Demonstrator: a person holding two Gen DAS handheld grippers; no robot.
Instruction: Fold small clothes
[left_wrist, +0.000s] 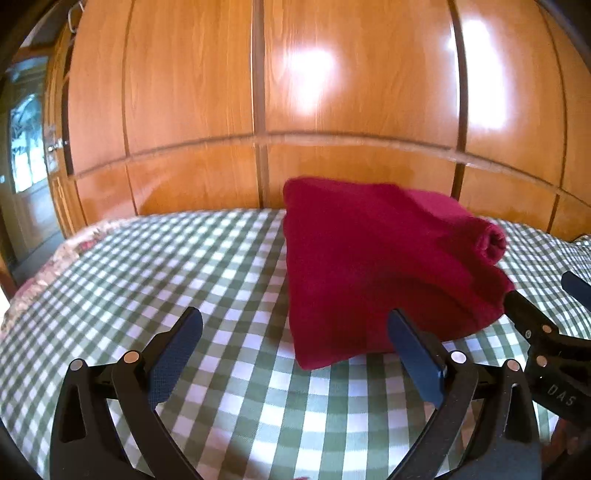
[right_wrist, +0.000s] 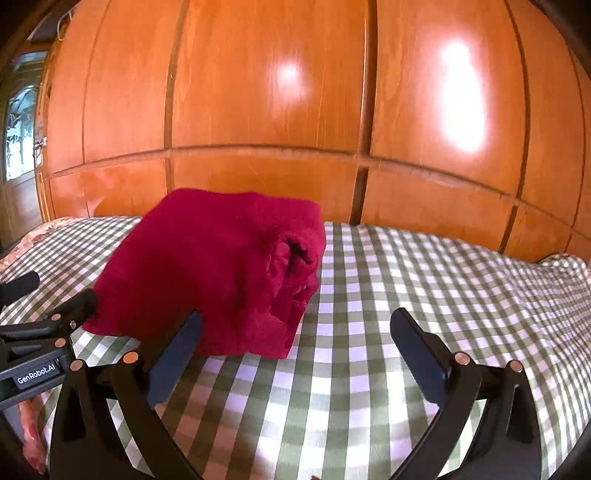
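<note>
Left gripper, black-framed with dark blue pads, is standing with jaws wide apart and nothing between the pads; its right pad is sitting just in front of the near edge of the folded dark red fleece garment; whether it is touching the cloth I cannot tell; its left pad is hanging over bare bedspread, apart from the garment.

Right gripper, same build, is likewise standing wide and gripping nothing; its left pad is overlapping the garment's near edge in the right wrist view; contact there unclear; its right pad is well clear of the garment, over bedspread.

Garment is lying as a thick, squarish folded bundle on the green-and-white checked bedspread; a rolled, tube-like end is showing on the bundle's right side; layered edges are showing on that same side.

Right gripper's fingers are appearing in the left wrist view at the garment's right near corner; left gripper's fingers are appearing in the right wrist view at the garment's left near corner.

Behind the garment, glossy orange-brown wooden wardrobe panels are rising past the bedspread's far edge; left of the garment, a flowered cloth edge is showing at the bedspread's border.
</note>
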